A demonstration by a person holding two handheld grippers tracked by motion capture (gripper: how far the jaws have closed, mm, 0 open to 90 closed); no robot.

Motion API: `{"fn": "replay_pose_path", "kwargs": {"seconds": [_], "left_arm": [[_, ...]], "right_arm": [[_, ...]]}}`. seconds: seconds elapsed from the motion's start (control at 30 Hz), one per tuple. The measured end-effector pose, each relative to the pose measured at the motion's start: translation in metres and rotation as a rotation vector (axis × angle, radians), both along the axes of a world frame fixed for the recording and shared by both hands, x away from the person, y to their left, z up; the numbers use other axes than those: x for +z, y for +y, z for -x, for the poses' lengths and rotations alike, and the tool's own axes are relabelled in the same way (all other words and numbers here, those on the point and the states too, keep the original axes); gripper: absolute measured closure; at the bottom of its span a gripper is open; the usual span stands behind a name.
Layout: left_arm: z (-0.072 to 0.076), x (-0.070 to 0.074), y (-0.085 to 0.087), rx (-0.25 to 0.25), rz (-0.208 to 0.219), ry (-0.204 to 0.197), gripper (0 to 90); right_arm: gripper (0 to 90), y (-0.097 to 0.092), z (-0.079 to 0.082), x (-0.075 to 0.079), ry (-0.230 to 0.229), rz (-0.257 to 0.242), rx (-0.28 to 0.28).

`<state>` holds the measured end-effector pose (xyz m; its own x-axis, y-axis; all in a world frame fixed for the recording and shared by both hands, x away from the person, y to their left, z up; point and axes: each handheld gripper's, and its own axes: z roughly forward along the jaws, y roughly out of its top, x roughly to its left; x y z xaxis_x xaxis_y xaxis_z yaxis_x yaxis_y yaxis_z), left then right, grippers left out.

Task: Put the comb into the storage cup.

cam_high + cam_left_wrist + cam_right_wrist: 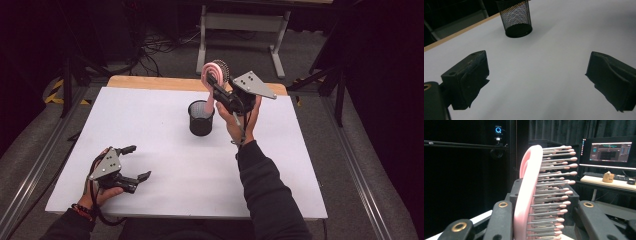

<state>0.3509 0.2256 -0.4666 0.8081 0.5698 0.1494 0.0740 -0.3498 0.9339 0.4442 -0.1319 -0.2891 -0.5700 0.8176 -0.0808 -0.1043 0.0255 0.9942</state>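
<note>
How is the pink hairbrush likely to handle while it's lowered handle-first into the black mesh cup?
The pink hairbrush looks stiff: it keeps its shape in the right tongs, which are shut on it. It seems top-heavy, with the bristled head high above the handle, so it may lean on the rim. The mesh cup looks light and might tip.

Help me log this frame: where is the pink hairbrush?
In the high view, the pink hairbrush is clamped in the right gripper, its handle dipping into the black mesh cup.

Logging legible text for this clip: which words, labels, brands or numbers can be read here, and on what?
None can be read.
Monitor beyond the hairbrush: its on-screen text is too small and blurred.
Mesh cup and both grippers: no lettering visible.
</note>
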Motion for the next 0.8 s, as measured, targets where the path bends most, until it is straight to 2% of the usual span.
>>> {"fn": "replay_pose_path", "kwargs": {"seconds": [0.1,0.57,0.6,0.63,0.67,0.8], "left_arm": [[0.000,0.000,0.000,0.001,0.000,0.000,5.2],[0.001,0.000,-0.001,-0.006,-0.005,0.000,5.2],[0.001,0.000,-0.001,-0.008,-0.005,0.001,5.2],[0.001,0.000,-0.001,-0.007,-0.006,0.000,5.2],[0.001,0.000,-0.001,-0.011,-0.008,0.001,5.2],[0.001,-0.001,-0.003,-0.011,-0.017,-0.001,5.0]], "right_arm": [[62.9,0.002,-0.004,-0.003,0.005,0.005,-0.008],[62.9,0.005,-0.017,-0.014,0.042,-0.043,-0.015],[62.9,0.005,-0.017,-0.015,0.042,-0.031,-0.015],[62.9,0.008,-0.017,-0.015,0.054,-0.060,-0.011],[63.0,0.007,-0.018,-0.016,0.044,-0.038,-0.018],[62.9,0.007,-0.020,-0.019,0.058,-0.047,-0.020]]}}
